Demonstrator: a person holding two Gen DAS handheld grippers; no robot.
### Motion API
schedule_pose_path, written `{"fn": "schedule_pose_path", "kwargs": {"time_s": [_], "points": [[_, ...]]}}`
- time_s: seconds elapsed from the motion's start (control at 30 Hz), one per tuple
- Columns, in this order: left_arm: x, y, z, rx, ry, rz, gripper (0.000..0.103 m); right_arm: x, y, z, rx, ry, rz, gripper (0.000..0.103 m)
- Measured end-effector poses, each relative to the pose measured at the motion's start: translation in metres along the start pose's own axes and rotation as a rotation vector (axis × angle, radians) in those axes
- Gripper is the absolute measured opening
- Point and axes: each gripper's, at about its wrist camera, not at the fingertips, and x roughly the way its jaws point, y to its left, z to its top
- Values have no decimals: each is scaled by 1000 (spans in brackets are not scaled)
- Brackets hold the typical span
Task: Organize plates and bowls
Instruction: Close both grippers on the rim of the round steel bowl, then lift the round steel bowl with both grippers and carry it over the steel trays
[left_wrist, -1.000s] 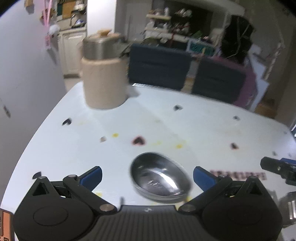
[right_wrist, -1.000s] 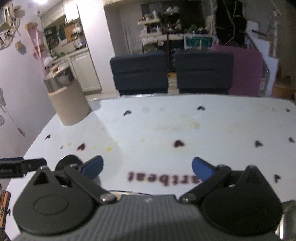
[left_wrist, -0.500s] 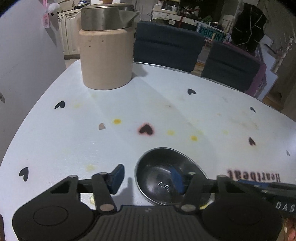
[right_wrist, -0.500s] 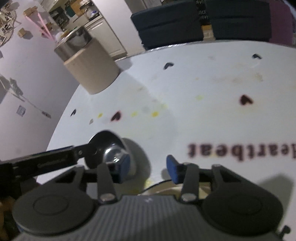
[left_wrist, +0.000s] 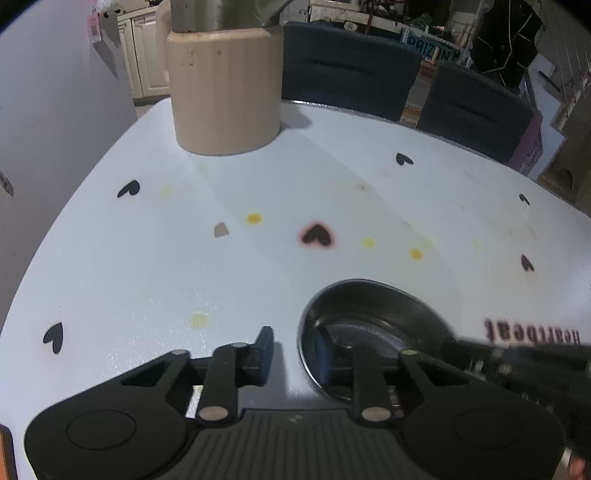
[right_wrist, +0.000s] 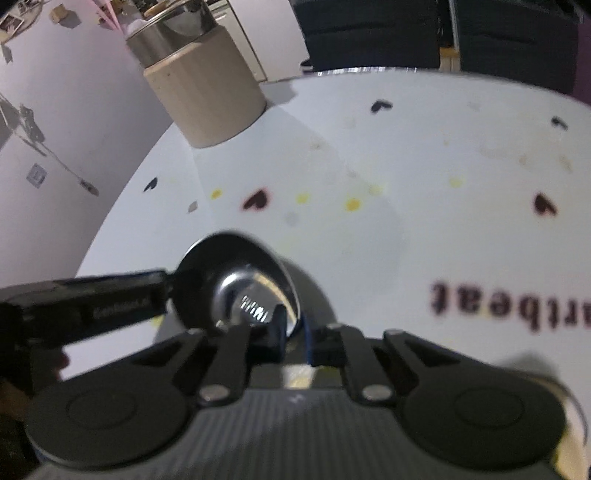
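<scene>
2 grippers meet at 1 steel bowl on the heart-print table.

We see the steel bowl (left_wrist: 373, 317) sitting near the table's (left_wrist: 147, 280) front edge, well apart from the beige canister (left_wrist: 225, 92) at the far left corner. Our left gripper (left_wrist: 291, 350) has just been closing and straddles the bowl's left rim, 1 finger outside and 1 inside, with a little space left at the outer pad. Our right gripper (right_wrist: 293, 334) has also just been closing, and its jaws are now pinched together on the bowl's right rim (right_wrist: 291, 295). Printed lettering (right_wrist: 513, 306) lies just right of the bowl.
</scene>
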Motion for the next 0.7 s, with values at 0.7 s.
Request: {"fn": "schedule_pose_path", "kwargs": {"time_s": [0.7], "points": [[-14,-9,0,5,-10,-64,8,10,-17,8,51,-9,-8,9]]}}
